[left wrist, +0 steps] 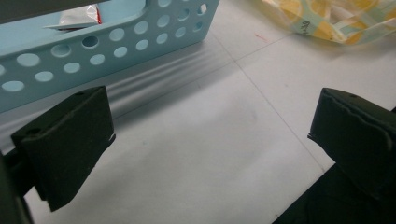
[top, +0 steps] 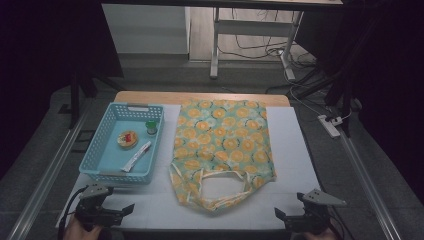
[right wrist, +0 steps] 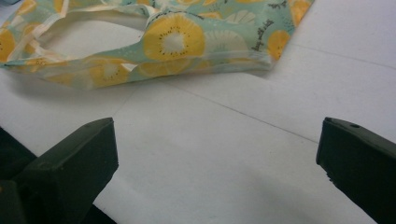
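Two tongs wait at the near edge of the table in the high view, the left tongs (top: 131,207) below the blue basket (top: 94,159) and the right tongs (top: 278,214) at the lower right, both with jaws spread wide and nothing between them. The fruit-print tote bag (top: 222,145) lies flat between the two, near the right tongs but apart from it, its looped handles (top: 220,189) toward the person. Its long axis runs from the near edge to the far edge of the table, mouth nearest. In the basket lie a white tube (top: 136,157), a small green-capped jar (top: 151,127) and a round orange thing (top: 127,139), perhaps a snack, too small to tell. Bare table lies between each of the tongs and the bag.

In the left gripper view the jaws stand far apart over the white table (left wrist: 210,154); the basket's holed wall (left wrist: 112,44) is just ahead at the upper left, the bag's edge (left wrist: 336,23) at the upper right.

In the right gripper view the jaws are likewise wide and empty, and the bag's handle end (right wrist: 173,46) lies ahead across the top, clear of both jaws
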Tool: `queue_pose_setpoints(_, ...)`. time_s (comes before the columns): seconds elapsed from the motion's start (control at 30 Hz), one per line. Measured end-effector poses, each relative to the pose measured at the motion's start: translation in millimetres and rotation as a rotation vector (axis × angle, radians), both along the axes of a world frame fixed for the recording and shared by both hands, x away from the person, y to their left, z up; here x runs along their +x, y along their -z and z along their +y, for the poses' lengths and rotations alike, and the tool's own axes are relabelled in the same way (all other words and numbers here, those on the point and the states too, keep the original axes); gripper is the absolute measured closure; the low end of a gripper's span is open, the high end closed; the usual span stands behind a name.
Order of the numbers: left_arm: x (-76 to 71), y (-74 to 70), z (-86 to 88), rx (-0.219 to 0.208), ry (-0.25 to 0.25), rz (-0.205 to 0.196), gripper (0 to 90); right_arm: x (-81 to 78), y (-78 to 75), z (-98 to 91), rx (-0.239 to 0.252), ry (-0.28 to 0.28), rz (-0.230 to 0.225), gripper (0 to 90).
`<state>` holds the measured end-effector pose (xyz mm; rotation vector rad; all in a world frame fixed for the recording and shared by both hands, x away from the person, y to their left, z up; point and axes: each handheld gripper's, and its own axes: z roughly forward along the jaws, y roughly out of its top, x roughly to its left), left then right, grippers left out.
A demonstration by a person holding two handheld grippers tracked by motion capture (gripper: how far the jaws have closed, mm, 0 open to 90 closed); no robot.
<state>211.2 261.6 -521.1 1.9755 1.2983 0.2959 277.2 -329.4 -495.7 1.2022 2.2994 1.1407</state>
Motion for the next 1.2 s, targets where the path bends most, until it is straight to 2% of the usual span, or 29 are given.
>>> queue_pose_setpoints(0.23, 2.0, 0.8, 0.7, -0.003, -0.009, 0.018, 0.0, 0.8, 0.3, 1.1, -0.009, -0.005, 0.006, 0.0)
queue_pose_setpoints(0.4, 2.6, 0.7, 0.7, -0.004, -0.021, 0.017, 0.0, 1.0, 0.5, 1.9, -0.018, -0.011, 0.009, 0.0)
queue_pose_setpoints(0.57, 5.4, 1.5, -1.3, 0.011, -0.015, 0.036, 0.0, 1.3, 0.9, 2.4, -0.019, -0.017, 0.01, 0.0)
queue_pose_setpoints(0.87, 6.8, 2.5, -0.6, -0.001, -0.01, 0.047, 0.0, 1.4, 1.0, 4.3, -0.036, -0.023, 0.009, 0.0)
queue_pose_setpoints(1.0, 7.9, 2.9, -2.3, 0.01, 0.001, 0.057, 0.0, 1.6, 0.9, 4.7, -0.042, -0.02, 0.011, 0.0)
queue_pose_setpoints(1.07, 8.0, 3.0, -2.8, 0.013, 0.007, 0.058, 0.0, 1.8, -0.5, 5.4, -0.026, -0.013, 0.006, 0.0)
queue_pose_setpoints(1.2, 8.3, 3.3, -2.4, 0.01, 0.009, 0.061, 0.0, 1.0, -3.7, 8.9, -0.036, -0.017, -0.011, 0.0)
